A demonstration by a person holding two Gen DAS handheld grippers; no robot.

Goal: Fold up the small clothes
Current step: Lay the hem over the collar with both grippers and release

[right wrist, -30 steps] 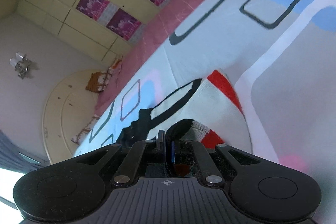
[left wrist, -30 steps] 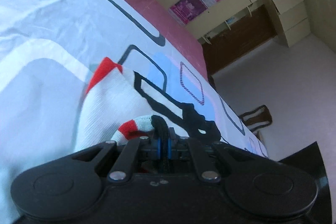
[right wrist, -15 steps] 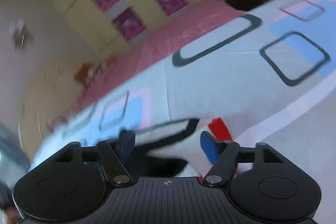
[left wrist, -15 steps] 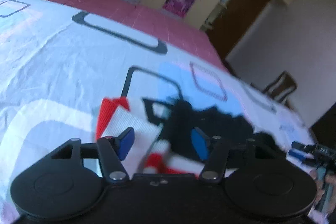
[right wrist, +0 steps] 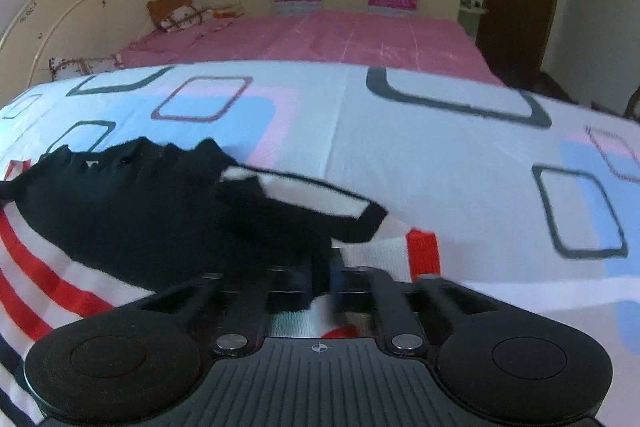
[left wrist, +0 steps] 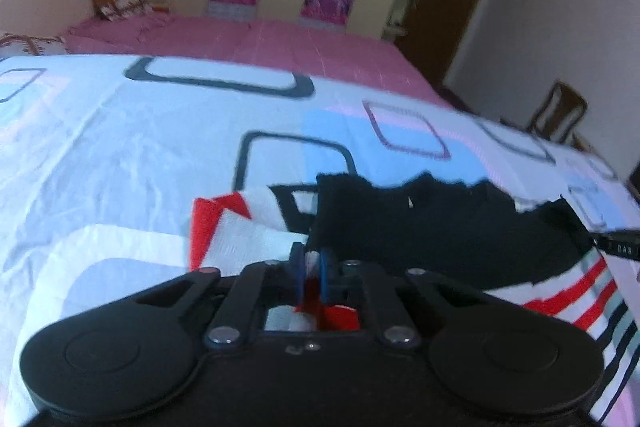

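Here the small garment [left wrist: 436,231], black over white with red stripes, lay on the patterned bed sheet [left wrist: 120,155]. The left gripper [left wrist: 309,275] had just clenched its jaws on a near fold; the right gripper [right wrist: 324,281] likewise pinched cloth. Both should lift evenly, keeping edges aligned. No containers were in view.

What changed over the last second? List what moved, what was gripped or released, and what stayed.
Both views rolled level. The left gripper and right gripper let go of the sweater, opened, and have just been closing again, each pinching a fresh bit of its near edge. The sweater stayed lying on the bedsheet.
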